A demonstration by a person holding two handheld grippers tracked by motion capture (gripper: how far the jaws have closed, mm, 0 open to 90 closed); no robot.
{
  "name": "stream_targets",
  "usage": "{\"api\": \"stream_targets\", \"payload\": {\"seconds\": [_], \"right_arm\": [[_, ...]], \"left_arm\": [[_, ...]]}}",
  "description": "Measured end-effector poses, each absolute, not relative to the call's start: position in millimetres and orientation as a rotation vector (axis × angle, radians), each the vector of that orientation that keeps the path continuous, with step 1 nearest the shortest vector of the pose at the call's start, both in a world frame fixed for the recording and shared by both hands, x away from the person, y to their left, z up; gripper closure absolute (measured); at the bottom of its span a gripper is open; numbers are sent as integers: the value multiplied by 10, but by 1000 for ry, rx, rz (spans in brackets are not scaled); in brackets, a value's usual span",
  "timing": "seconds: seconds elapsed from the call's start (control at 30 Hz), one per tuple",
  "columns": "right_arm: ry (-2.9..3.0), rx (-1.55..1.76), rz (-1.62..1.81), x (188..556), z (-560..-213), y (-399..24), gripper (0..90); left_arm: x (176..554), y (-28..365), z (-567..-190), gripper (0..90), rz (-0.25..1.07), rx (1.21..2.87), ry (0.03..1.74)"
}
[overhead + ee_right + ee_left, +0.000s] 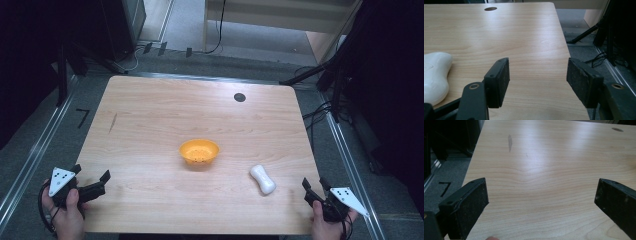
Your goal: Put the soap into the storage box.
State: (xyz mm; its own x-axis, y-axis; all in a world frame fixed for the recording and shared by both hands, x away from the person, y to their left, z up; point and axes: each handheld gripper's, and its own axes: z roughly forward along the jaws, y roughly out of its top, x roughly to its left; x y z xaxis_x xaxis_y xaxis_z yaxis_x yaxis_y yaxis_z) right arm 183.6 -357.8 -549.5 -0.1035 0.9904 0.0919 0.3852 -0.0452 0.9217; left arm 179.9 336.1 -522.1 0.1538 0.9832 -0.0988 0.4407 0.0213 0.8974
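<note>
An orange bowl (199, 151) with small holes in its bottom sits near the middle of the wooden table (150, 120). A white, peanut-shaped object (263, 179) lies to its right, nearer the front edge; its end shows in the right gripper view (435, 75) left of the jaws. My left gripper (92, 180) rests at the table's front left corner, open, with bare wood between its jaws (541, 197). My right gripper (314, 189) is at the front right corner, open and empty (537, 80), a short way right of the white object.
A round dark hole (240, 97) marks the table's far right area. A dark streak (113, 122) marks the wood at far left. Metal rails (30, 150) run along both sides of the table, with cables and stand legs on the floor (320, 110) beyond the right edge.
</note>
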Motion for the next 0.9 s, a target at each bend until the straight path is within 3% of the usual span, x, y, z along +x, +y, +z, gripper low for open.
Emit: {"api": "stream_targets", "payload": {"seconds": [0.2, 0.27, 0.47, 0.67, 0.9], "right_arm": [[1594, 1486, 1156, 1845, -5489, -3588, 368], [1633, 1506, 1109, 1840, -5489, -3570, 320], [1728, 1513, 1044, 1820, -5431, -3524, 385], [1855, 1526, 993, 1884, -5404, -3474, 306], [1934, 1537, 939, 1957, -5310, -3442, 328]], "left_arm": [[1795, 3346, -5220, 0, 782, 1574, 1404], [1797, 3344, -5220, 0, 780, 1580, 1398], [1808, 3333, -5220, 0, 781, 1595, 1406], [1812, 3323, -5221, 0, 778, 1609, 1399], [1821, 3313, -5222, 0, 781, 1613, 1411]]}}
